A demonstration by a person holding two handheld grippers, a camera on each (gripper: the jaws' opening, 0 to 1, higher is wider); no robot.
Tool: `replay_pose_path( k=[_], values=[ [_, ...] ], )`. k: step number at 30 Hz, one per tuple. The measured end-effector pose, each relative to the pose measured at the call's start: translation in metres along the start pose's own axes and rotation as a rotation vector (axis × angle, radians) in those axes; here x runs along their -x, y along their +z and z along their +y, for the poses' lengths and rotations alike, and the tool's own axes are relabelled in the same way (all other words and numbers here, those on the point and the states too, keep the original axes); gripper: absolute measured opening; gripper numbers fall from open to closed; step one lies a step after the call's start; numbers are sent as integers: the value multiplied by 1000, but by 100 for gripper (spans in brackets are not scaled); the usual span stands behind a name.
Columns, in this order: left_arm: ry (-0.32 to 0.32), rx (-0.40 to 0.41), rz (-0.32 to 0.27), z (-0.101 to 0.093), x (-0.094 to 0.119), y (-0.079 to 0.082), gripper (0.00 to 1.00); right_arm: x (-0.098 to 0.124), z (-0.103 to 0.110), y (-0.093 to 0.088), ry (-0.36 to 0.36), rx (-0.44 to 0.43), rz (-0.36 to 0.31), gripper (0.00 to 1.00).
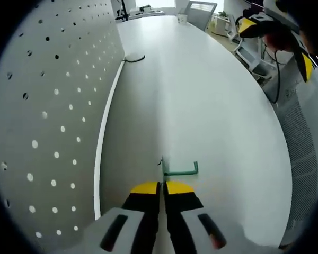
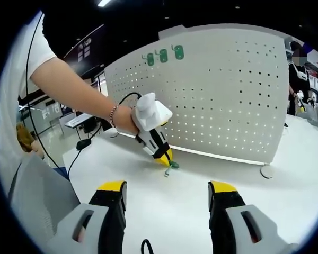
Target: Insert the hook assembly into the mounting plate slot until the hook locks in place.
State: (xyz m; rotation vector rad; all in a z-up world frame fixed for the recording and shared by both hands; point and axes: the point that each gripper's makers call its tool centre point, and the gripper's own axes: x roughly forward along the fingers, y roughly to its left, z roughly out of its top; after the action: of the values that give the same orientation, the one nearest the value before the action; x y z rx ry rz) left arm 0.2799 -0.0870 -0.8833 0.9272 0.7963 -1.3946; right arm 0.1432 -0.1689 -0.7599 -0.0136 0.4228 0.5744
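Note:
A green wire hook (image 1: 179,170) sticks out past the tips of my left gripper (image 1: 162,187), whose yellow-tipped jaws are shut on its thin end just above the white table (image 1: 201,106). The white pegboard mounting plate (image 1: 47,111) stands upright to the left of that gripper. In the right gripper view the left gripper (image 2: 165,157) is held by a hand, tip down on the table with the green hook (image 2: 171,166) at its end, in front of the pegboard (image 2: 222,95). My right gripper (image 2: 167,193) is open with nothing between its jaws, well back from the hook.
Three green hooks (image 2: 164,55) hang near the pegboard's top edge. A black cable (image 1: 134,59) lies by the board's far end. A round foot (image 2: 266,171) holds the board's right corner. Chairs (image 1: 200,11) stand beyond the table. A person stands at the far right (image 2: 298,74).

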Motion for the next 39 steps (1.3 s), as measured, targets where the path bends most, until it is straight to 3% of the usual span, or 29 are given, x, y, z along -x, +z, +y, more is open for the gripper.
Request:
replay_pose_path(
  k=[5, 11, 25, 39],
  values=[
    [20, 46, -17, 3, 1, 0, 3, 1, -1, 1, -5, -4, -6, 61],
    [47, 64, -110, 7, 11, 10, 3, 2, -3, 4, -14, -9, -19, 61],
    [143, 191, -234, 21, 37, 21, 3, 3, -5, 9, -24, -16, -37, 61],
    [225, 229, -329, 15, 58, 24, 3, 6, -6, 13, -25, -24, -53, 61]
  ],
)
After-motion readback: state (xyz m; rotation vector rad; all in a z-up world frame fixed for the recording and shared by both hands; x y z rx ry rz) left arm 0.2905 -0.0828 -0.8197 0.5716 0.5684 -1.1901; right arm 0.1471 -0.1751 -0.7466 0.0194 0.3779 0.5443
